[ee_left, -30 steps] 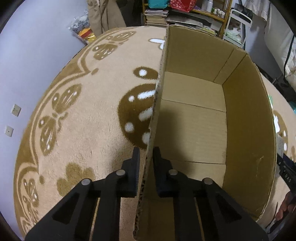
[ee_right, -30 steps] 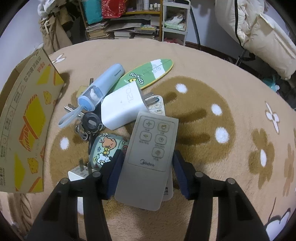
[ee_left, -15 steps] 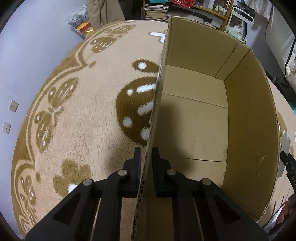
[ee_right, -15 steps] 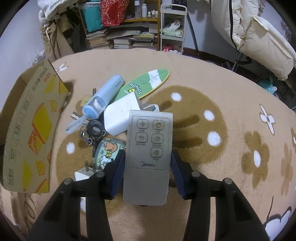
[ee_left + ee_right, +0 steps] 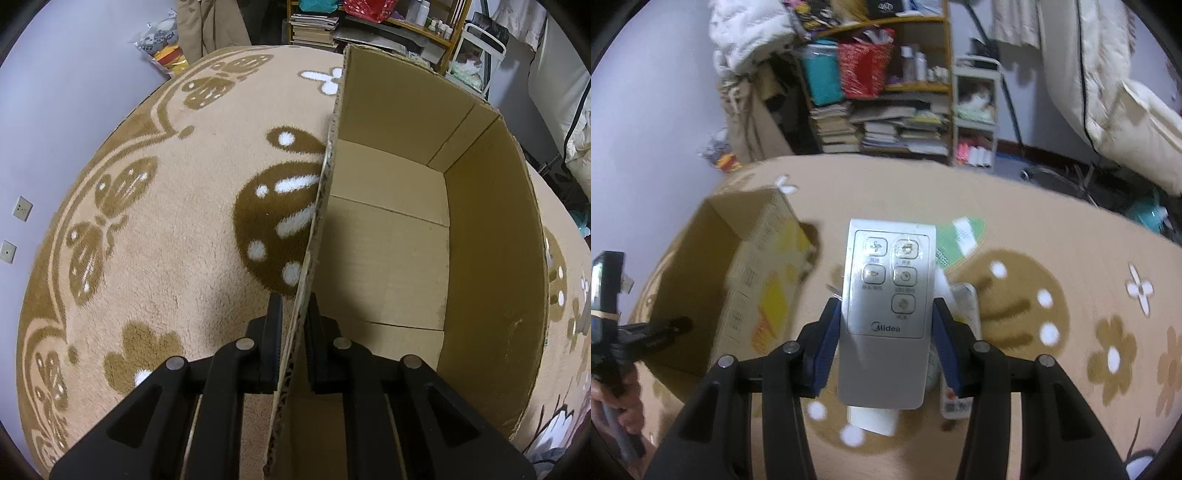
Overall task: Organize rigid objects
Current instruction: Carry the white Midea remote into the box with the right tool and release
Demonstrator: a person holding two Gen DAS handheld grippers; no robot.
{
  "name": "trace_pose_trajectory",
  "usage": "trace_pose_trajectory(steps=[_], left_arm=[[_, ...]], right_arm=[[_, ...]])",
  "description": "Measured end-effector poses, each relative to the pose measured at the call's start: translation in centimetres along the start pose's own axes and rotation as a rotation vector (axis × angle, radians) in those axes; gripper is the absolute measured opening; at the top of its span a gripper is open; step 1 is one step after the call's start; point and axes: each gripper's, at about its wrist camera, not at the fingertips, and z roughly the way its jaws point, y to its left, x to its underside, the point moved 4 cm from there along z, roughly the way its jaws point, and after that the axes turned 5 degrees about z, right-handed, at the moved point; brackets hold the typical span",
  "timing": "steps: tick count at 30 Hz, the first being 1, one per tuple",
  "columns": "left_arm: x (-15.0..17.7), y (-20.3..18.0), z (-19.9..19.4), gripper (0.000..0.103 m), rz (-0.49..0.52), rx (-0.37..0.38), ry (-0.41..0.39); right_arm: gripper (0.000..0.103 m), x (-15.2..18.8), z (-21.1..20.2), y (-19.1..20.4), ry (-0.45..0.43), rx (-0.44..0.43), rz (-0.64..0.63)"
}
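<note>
With your right gripper (image 5: pixel 884 347) clamped on the Midea remote (image 5: pixel 886 310) above the rug and your left gripper (image 5: pixel 293 339) pinching the cardboard box (image 5: pixel 480 229) wall — careless swinging could slip it short.

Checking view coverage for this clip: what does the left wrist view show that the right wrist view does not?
Left wrist only: the left claw shut on the near wall of the cardboard box, the box's bare floor, and wall sockets at the left edge.

Right wrist only: the right claw clamped on a grey Midea remote, other small items on the carpet partly hidden behind it, and the box's printed outside.

Both: the box, the patterned carpet and the cluttered shelves.
</note>
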Motion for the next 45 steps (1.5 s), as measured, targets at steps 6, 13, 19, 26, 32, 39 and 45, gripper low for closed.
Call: trace_pose_trajectory(steps=[6, 13, 19, 26, 32, 39, 45], left_arm=[[0.0, 0.0, -0.1, 0.011, 0.003, -0.013, -0.002], [0.1, 0.0, -0.1, 0.012, 0.012, -0.021, -0.006], [0.1, -0.1, -0.1, 0.012, 0.014, -0.019, -0.006], [0.1, 0.0, -0.1, 0.012, 0.009, -0.015, -0.006], [0.0, -0.1, -0.1, 0.012, 0.008, -0.015, -0.007], [0.1, 0.2, -0.1, 0.012, -0.012, 0.000, -0.002], [0.2, 0.1, -0.1, 0.012, -0.004, -0.005, -0.007]], right_arm=[[0.052, -1.8, -0.2, 4.1, -0.010, -0.092, -0.009], [0.052, -3.4, 0.0, 10.1, -0.018, -0.171, -0.071], [0.052, -3.4, 0.3, 13.0, -0.013, -0.198, -0.101], [0.052, -2.0, 2.5, 13.8, 0.042, -0.190, -0.121], [0.052, -0.9, 4.2, 13.7, 0.101, -0.184, -0.123], [0.052, -0.3, 5.2, 14.3, 0.122, -0.160, -0.147], [0.052, -0.3, 5.4, 13.9, 0.134, -0.166, -0.101]])
